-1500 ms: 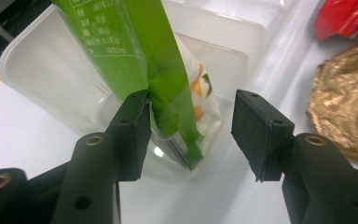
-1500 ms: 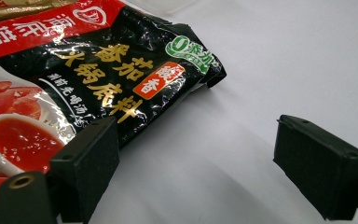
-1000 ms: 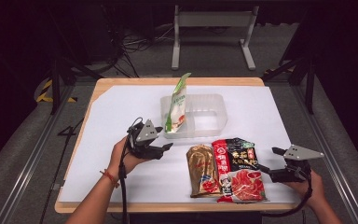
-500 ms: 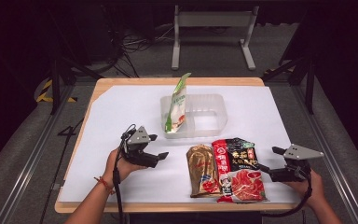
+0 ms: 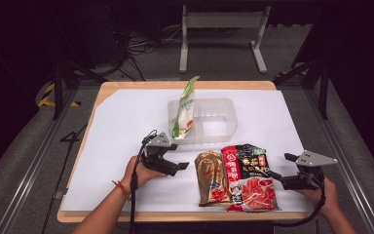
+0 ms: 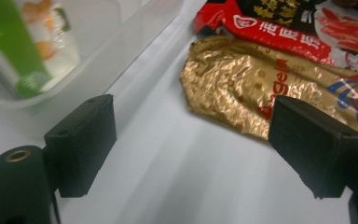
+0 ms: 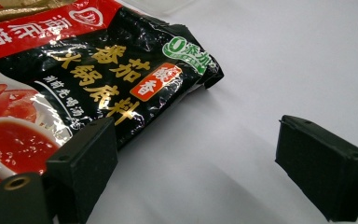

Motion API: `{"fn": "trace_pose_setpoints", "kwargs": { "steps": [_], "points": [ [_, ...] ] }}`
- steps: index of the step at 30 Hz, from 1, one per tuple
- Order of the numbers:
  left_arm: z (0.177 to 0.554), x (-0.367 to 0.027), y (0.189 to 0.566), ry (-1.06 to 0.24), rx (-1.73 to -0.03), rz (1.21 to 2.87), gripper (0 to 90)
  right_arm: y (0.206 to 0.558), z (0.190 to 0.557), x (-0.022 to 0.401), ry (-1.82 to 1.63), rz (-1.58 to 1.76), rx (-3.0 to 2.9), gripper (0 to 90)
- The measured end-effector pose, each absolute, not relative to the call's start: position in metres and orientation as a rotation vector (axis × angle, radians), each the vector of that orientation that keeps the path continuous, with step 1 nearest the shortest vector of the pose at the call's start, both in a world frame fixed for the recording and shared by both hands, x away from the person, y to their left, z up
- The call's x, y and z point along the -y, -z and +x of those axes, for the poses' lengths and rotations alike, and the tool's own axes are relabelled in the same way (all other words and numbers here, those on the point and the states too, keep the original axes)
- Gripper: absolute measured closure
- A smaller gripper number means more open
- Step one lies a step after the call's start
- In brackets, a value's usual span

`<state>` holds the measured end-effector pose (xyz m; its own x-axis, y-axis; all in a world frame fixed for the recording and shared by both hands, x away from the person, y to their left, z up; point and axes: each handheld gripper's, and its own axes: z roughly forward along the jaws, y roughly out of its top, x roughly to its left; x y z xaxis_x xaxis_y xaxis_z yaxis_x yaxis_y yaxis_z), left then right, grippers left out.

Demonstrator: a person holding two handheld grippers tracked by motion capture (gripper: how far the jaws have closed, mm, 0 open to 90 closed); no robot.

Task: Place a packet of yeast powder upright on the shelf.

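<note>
A gold snack packet [image 5: 212, 178] lies flat near the table's front edge, with a red and black sauce packet [image 5: 248, 175] beside it on the right. My left gripper [image 5: 179, 167] sits low, just left of the gold packet [image 6: 261, 88]. Its jaws have just been opening and now stand open [image 6: 196, 154] over bare white table. My right gripper [image 5: 275, 177] rests at the sauce packet's right edge, open [image 7: 196, 154]; the black end of the packet [image 7: 98, 70] lies by its left jaw, not gripped. A green and white pouch [image 5: 185, 105] stands in a clear container [image 5: 224, 136].
The clear container [image 6: 135, 42] has two compartments, and the pouch [image 6: 32, 42] leans in the left one. A white sheet [image 5: 126, 122] covers the wooden table. Dark floor, metal rails and a stand surround the table.
My left hand has come down toward the front edge and a little right, nearer the gold packet, with its jaws spread wider. The right hand and the packets have stayed put.
</note>
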<state>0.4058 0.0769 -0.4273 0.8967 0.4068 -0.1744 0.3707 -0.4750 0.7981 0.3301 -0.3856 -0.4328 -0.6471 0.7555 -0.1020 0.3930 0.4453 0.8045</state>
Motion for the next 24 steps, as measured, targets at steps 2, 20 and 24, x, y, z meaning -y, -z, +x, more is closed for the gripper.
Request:
{"fn": "trace_pose_setpoints", "kwargs": {
  "steps": [2,20,24],
  "points": [
    [0.410,-0.069,0.430,-0.015,-0.549,2.123,16.0,0.433,0.330,0.386,-1.081,0.964,-2.250,13.0],
    [0.435,-0.007,0.445,0.084,-0.526,2.207,16.2,0.434,0.329,0.386,-1.087,0.958,-2.250,13.5],
    [0.436,-0.001,0.449,0.135,-0.538,2.208,16.3,0.434,0.329,0.386,-1.083,0.962,-2.249,13.6]
  ]
}}
